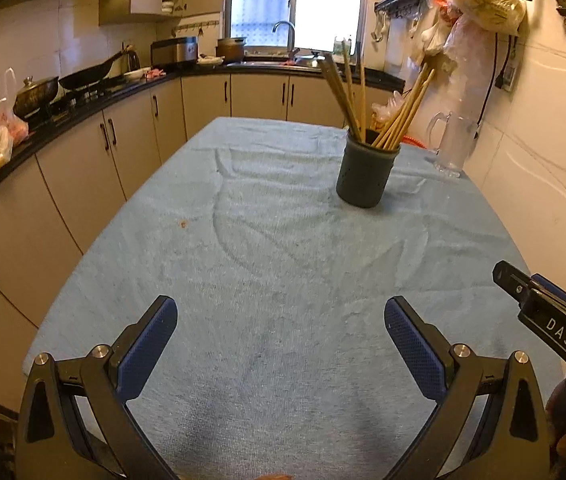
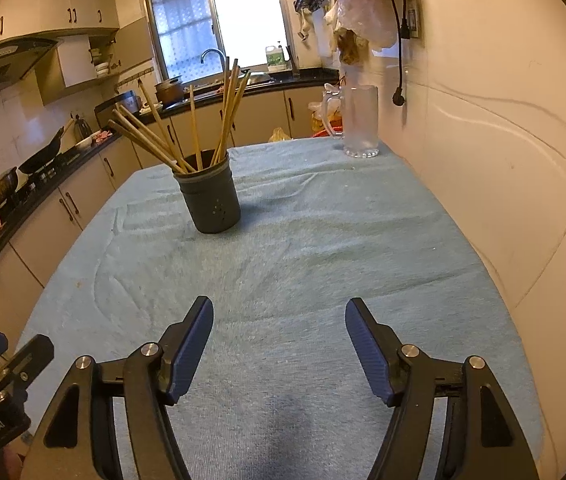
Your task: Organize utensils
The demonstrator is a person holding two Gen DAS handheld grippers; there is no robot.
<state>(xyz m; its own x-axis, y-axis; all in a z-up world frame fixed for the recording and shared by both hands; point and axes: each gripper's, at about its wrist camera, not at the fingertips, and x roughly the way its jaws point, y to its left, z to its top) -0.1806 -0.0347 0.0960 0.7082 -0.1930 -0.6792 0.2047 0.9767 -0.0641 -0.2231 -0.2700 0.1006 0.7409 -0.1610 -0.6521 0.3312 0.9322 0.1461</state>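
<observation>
While both my left gripper (image 1: pixel 281 344) and right gripper (image 2: pixel 279 346) gape wide and empty, the chopsticks (image 2: pixel 187 132) stand far off in the holder (image 2: pixel 211 200). They look light, stiff (slippery too), so I'd pinch mid-shaft.

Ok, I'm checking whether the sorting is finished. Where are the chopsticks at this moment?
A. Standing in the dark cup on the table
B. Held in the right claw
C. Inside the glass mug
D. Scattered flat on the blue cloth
A: the chopsticks stand fanned out in the dark cup on the blue cloth; both the left claw and the right claw are open and hold nothing.
</observation>
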